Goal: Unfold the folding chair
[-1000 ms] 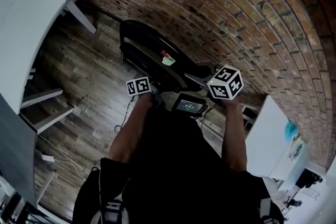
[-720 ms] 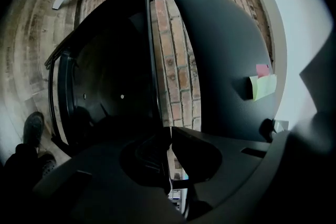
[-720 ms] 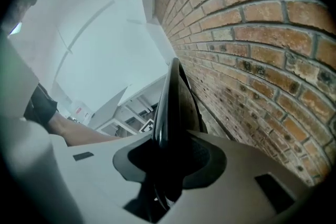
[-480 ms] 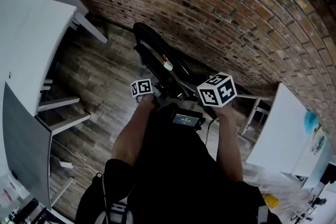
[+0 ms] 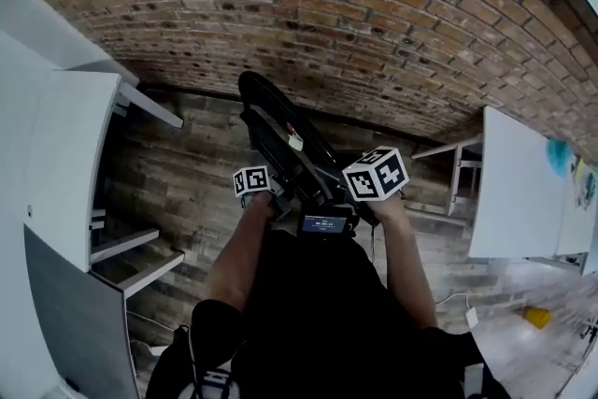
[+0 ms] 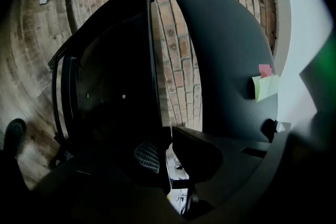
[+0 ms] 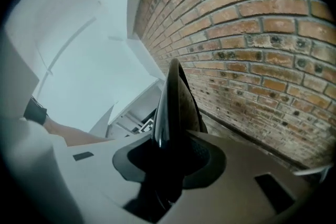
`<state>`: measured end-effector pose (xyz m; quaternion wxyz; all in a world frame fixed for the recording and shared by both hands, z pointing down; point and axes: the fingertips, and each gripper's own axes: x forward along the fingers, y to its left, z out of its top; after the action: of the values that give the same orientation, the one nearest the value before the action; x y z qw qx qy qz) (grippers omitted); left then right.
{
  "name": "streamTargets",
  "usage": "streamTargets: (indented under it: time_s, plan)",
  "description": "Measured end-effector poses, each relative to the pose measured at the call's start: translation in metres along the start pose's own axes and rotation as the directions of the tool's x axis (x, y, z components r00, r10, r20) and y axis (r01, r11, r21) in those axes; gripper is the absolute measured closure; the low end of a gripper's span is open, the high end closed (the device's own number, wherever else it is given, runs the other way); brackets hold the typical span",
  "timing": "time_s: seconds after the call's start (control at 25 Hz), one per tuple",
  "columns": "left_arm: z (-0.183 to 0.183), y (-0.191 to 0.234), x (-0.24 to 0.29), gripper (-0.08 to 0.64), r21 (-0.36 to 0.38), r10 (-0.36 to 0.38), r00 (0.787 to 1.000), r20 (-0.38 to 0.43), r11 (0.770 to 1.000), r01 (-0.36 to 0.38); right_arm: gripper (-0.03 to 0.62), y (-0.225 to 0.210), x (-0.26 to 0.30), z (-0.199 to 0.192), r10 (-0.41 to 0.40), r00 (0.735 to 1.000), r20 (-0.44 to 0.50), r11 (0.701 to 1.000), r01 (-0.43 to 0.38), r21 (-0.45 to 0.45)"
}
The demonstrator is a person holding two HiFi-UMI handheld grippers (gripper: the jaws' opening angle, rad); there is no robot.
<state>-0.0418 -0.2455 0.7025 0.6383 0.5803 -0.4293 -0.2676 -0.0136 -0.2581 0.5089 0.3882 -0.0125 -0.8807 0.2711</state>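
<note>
The right claw [image 7: 170, 161] is closed on the folding chair [image 7: 176, 107]. In the right gripper view a glossy black panel is seen edge-on, rising straight up from between the two jaws, which press it from both sides. The left claw [image 6: 169, 148] has its jaws slightly apart, with a thin lit slit between them. The chair's dark seat panel [image 6: 115, 76] runs down to the left-hand jaw, and the matte backrest [image 6: 231, 60] stands above the right-hand one. Whether the seat's edge touches the ribbed pad [image 6: 147, 157] is lost in shadow.

From the head view the chair [image 5: 280, 131] stands on the wooden floor [image 5: 182, 168] just before the brick wall [image 5: 374, 23], between two white desks – one at the left [image 5: 70, 154], one at the right [image 5: 519, 182]. Both marker cubes [image 5: 250, 181] [image 5: 376, 173] sit at its near end. The cubes and the person's forearms cover the jaws there, and the chair's lower part is hidden behind them.

Only the left gripper view shows the wedge of brick between the seat and the backrest – the two panels are parted at the top. It also shows the green and red sticky notes [image 6: 266, 84] clearly; in the head view they are a small pale fleck [image 5: 295, 141]. The right gripper view alone catches a bare forearm [image 7: 71, 136] at its left edge.
</note>
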Motion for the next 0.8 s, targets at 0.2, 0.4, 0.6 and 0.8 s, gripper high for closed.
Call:
streamTargets:
  time_s: [0.2, 0.4, 0.6, 0.8]
  plan:
    - [-0.016, 0.001, -0.012, 0.512, 0.108, 0.025, 0.978, -0.206, 0.994, -0.003, 0.479, 0.008, -0.006, -0.024, -0.107, 0.990, 0.089, 0.985, 0.093, 0.142]
    - [-0.038, 0.006, -0.033, 0.514, 0.118, -0.019, 0.968, -0.250, 0.992, 0.050, 0.494, 0.032, -0.006, -0.047, -0.228, 0.961, 0.155, 0.959, 0.194, 0.208]
    - [-0.043, 0.009, -0.052, 0.512, 0.051, -0.070, 0.976, -0.207, 0.995, 0.082, 0.494, 0.058, 0.003, -0.053, -0.268, 0.951, 0.153, 0.945, 0.228, 0.235]
    - [-0.047, 0.012, -0.066, 0.514, 0.054, -0.070, 0.976, -0.208, 0.995, 0.083, 0.492, 0.076, 0.010, -0.057, -0.267, 0.951, 0.153, 0.942, 0.225, 0.247]
